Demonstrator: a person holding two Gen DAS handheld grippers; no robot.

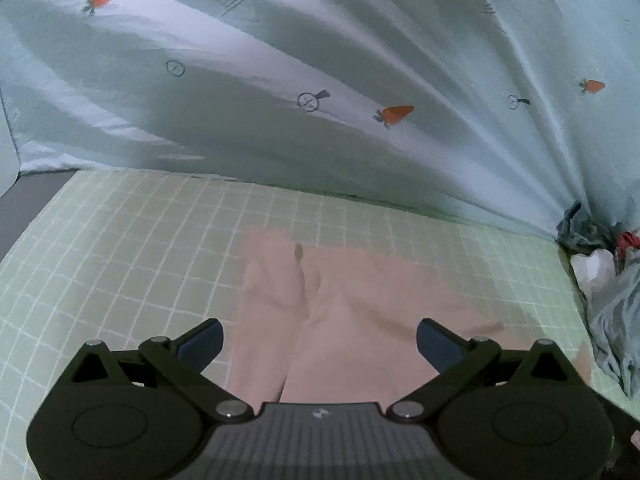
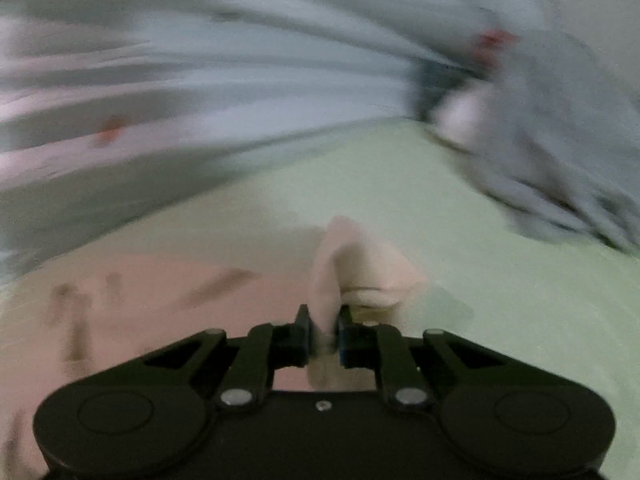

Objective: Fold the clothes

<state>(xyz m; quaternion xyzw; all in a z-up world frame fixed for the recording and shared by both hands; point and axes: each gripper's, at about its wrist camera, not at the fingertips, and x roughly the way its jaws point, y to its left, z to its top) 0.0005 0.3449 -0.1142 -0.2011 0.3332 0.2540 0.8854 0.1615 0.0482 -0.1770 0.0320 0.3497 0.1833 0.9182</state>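
The left gripper (image 1: pixel 320 340) is held spread above the pink garment (image 1: pixel 340 320); a fold (blurred) is pinched by the right gripper (image 2: pixel 324 334), held low.

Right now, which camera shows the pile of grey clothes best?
The left wrist view: the pile of grey clothes is sharp at the right edge of the green checked sheet. The right wrist view shows it only as a motion-blurred grey mass.

The right wrist view is motion-blurred; the heap of clothes (image 2: pixel 520 128) at upper right smears beyond telling, its right side cut off.
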